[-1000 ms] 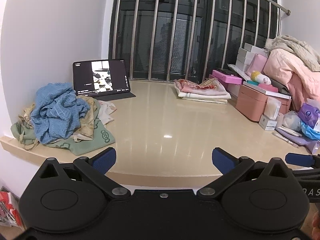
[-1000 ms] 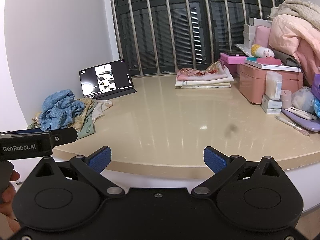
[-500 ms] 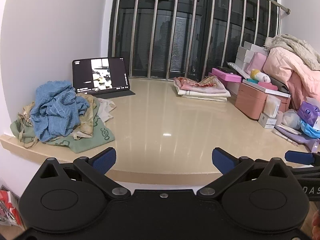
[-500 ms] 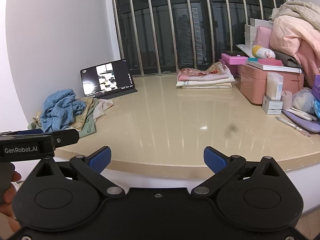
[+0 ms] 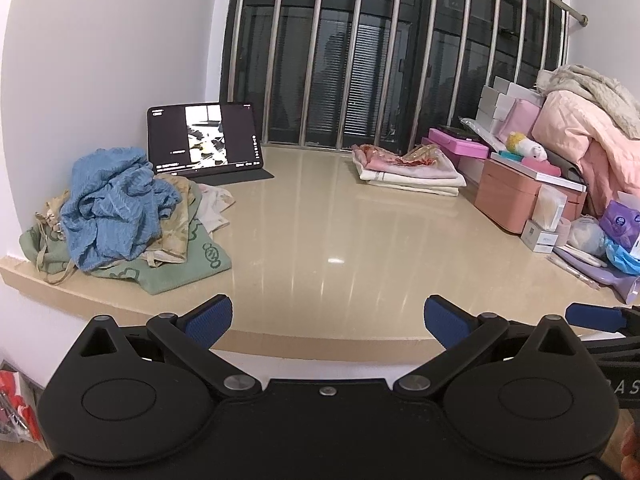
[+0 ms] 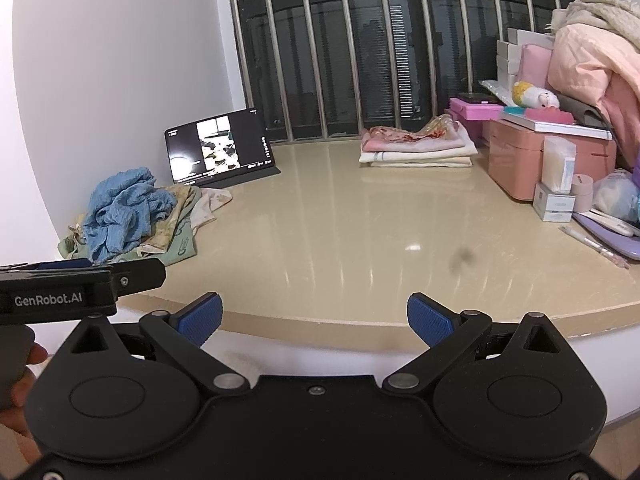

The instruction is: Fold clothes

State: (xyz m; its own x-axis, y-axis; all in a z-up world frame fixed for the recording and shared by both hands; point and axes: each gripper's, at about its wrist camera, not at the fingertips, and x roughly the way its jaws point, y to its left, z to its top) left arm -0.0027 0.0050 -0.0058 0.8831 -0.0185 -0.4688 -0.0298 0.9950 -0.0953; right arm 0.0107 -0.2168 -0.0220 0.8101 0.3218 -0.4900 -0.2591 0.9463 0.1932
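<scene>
Far to the left of the left gripper (image 5: 328, 316), on the glossy beige stone worktop (image 5: 340, 232), lies the heap of unfolded clothes (image 5: 120, 216): a crumpled blue knitted garment (image 5: 112, 204) sits on top of a beige patterned cloth and a light green cloth with darker prints (image 5: 180, 268). The heap is well ahead of the left finger and touches the left edge of the worktop. Behind it a dark tablet with a lit screen (image 5: 204, 138) stands tilted against its cover, near the white wall.

The fingers of the left gripper are spread wide and grasp nothing; their blue ribbed pads (image 5: 210, 318) hang just before the front edge of the worktop, not touching it. Straight ahead between the fingers the worktop is bare and shiny.

Ahead of the right finger, far back near the dark window with metal bars (image 5: 380, 52), rests a neat stack of folded pink and cream clothes (image 5: 408, 168). More to the right stands a pink plastic storage box (image 5: 516, 196) with small boxes and packets beside it, and a pile of pink and grey bedding (image 5: 584, 128).

The right gripper (image 6: 314, 316) is also released, its fingers wide apart and empty, just before the worktop edge. In its view the body of the left gripper shows at the far left, with a part of a hand (image 6: 20, 392) under it
</scene>
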